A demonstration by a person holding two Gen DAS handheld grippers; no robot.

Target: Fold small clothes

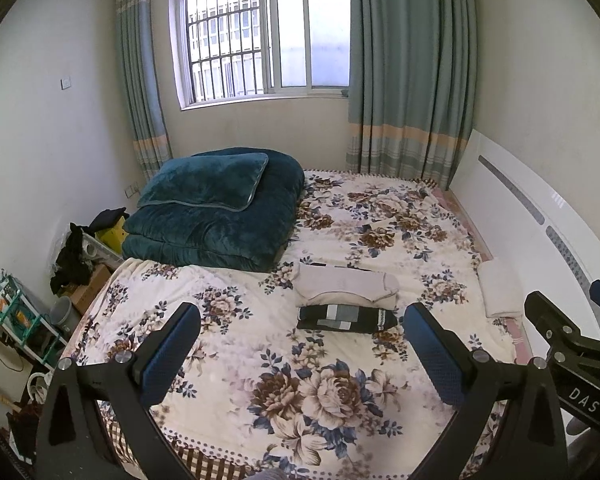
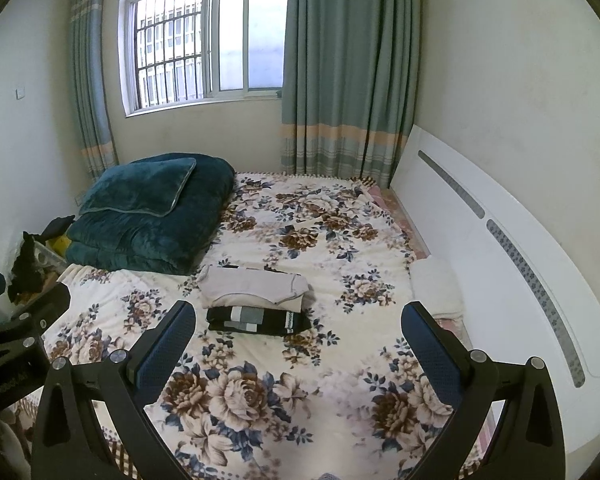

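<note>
Two folded garments lie side by side in the middle of the floral bedspread (image 1: 260, 360): a beige one (image 1: 346, 286) (image 2: 252, 286) farther away and a black one with grey and white blocks (image 1: 346, 318) (image 2: 258, 320) nearer. My left gripper (image 1: 300, 348) is open and empty, held above the bed in front of them. My right gripper (image 2: 300, 344) is open and empty too, likewise short of the garments. The right gripper's body shows at the right edge of the left wrist view (image 1: 572, 328).
A folded teal quilt with a pillow (image 1: 216, 208) (image 2: 152, 212) sits at the far left of the bed. A white folded cloth (image 1: 500, 288) (image 2: 436, 284) lies by the white headboard (image 2: 500, 240). Clutter, boxes and a rack (image 1: 20, 312) stand left of the bed.
</note>
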